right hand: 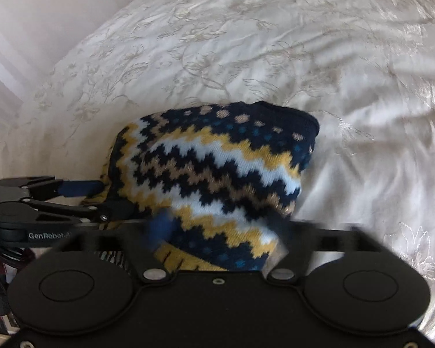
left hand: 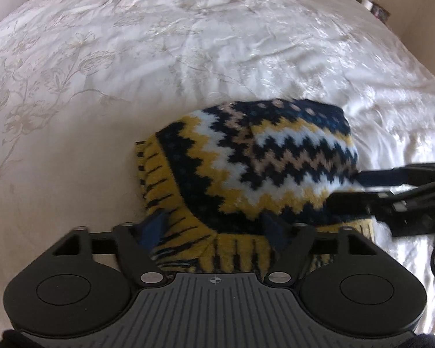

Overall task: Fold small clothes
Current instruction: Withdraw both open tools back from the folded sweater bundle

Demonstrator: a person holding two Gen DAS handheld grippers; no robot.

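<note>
- Counting up: one knitted zigzag garment (left hand: 246,168), two claws, one white bed cover (left hand: 130,72).
- Left claw (left hand: 214,232) pinches the yellow ribbed hem; right claw (right hand: 217,226) grips the patterned knit beside it.
- Garment's far edge hangs over bedding, open cover all around.

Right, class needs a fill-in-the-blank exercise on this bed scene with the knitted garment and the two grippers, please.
1. The knitted sweater carries rows of a ____ pattern.
2. It lies on a white embroidered ____.
3. The ribbed hem between the left gripper's fingers is mostly ____.
4. The right gripper meets the sweater; the number of grippers at it is ____.

Missing words: zigzag; bedspread; yellow; two
</note>
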